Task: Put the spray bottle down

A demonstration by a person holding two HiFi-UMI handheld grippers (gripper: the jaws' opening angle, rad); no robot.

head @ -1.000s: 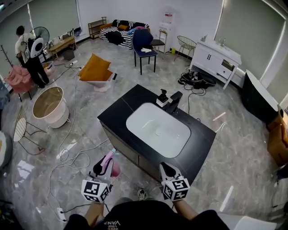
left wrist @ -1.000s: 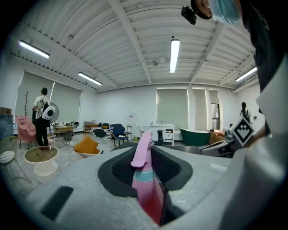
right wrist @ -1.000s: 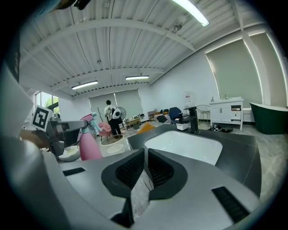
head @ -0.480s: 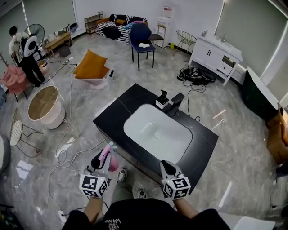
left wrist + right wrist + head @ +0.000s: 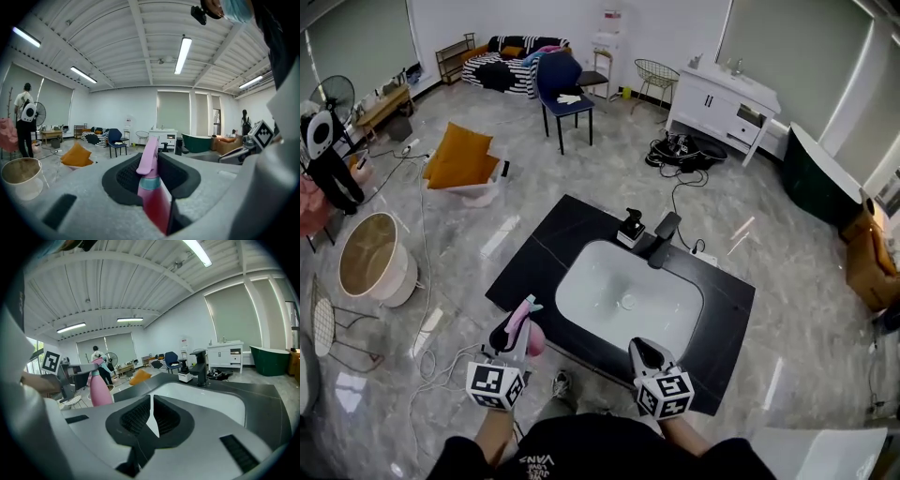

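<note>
Left claw (image 5: 512, 334): closed on the pink spray bottle (image 5: 153, 190), pads pressing on its body, teal collar and pink spray head standing clear above the jaws. Bottle roughly upright, held in the air at the near left edge of the black desk (image 5: 546, 242); not set down. White sink (image 5: 628, 295) in the desktop; black tap (image 5: 663, 234) at its far rim. Right claw (image 5: 645, 352): jaws closed together, nothing between them, over the desk's near edge.
</note>
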